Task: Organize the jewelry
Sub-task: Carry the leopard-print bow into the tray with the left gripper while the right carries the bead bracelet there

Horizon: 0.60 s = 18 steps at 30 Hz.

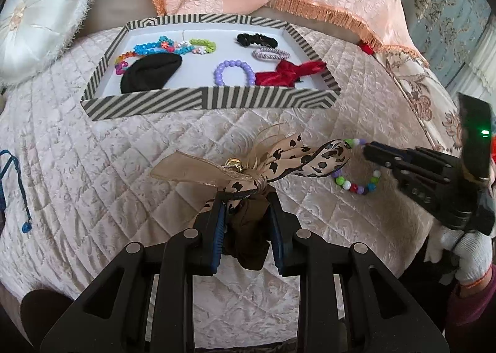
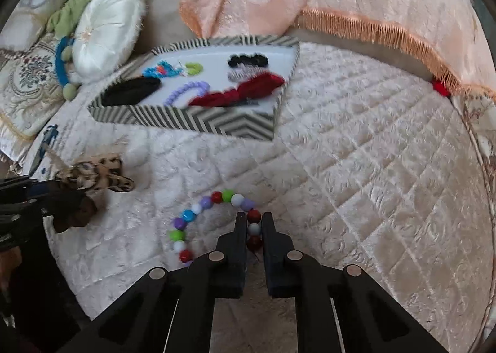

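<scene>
Pinching a leopard bow (image 1: 279, 161) in the left gripper (image 1: 246, 222) jaws, above the quilt (image 1: 139, 151). Right gripper (image 2: 254, 222) jaws clamp a bead bracelet (image 2: 198, 213) lying on the quilt, right of the bow. Striped tray (image 1: 148, 103) with other pieces sits farther back.

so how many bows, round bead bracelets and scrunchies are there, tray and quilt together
bows: 2 (red bow in tray, leopard bow in left hand-held gripper)
round-bead bracelets: 2 (purple bracelet, multicolour bracelet in right hand-held gripper)
scrunchies: 2 (black scrunchie, lilac scrunchie)
total: 6
</scene>
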Each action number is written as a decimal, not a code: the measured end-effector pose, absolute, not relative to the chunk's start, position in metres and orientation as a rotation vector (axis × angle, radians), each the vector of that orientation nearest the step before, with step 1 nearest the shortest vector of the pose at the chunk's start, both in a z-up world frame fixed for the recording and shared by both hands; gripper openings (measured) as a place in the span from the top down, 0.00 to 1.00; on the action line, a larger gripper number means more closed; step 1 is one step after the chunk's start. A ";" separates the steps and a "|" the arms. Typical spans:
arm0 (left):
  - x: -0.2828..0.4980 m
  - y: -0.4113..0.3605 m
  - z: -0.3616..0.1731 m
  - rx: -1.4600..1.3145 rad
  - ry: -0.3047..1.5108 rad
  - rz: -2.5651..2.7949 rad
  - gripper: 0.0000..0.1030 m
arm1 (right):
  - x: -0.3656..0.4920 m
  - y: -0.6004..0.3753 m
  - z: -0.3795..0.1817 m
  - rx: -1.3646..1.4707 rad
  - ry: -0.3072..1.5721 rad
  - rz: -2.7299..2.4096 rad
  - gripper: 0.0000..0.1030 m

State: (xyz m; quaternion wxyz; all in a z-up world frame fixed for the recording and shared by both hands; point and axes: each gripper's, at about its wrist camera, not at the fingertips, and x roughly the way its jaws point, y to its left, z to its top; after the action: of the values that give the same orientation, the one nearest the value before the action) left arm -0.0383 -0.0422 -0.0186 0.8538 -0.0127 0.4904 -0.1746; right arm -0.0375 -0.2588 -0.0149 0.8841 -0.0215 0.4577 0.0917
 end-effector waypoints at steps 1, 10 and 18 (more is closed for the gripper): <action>-0.037 -0.041 -0.017 -0.034 1.027 -0.364 0.76 | -0.038 -0.259 -0.009 -0.037 0.939 0.194 0.92; -0.018 -0.023 0.012 -0.096 0.970 -0.330 0.76 | -0.031 -0.246 0.040 -0.041 0.844 0.238 0.92; 0.018 -0.017 0.029 -0.129 0.946 -0.272 0.76 | -0.011 -0.229 0.067 -0.070 0.797 0.270 0.92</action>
State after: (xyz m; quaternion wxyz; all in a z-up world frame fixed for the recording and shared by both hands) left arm 0.0184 -0.0169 0.0290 0.8792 -0.0619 0.4540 -0.1306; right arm -0.0113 -0.2292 0.0665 0.9121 -0.0342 0.3868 0.1312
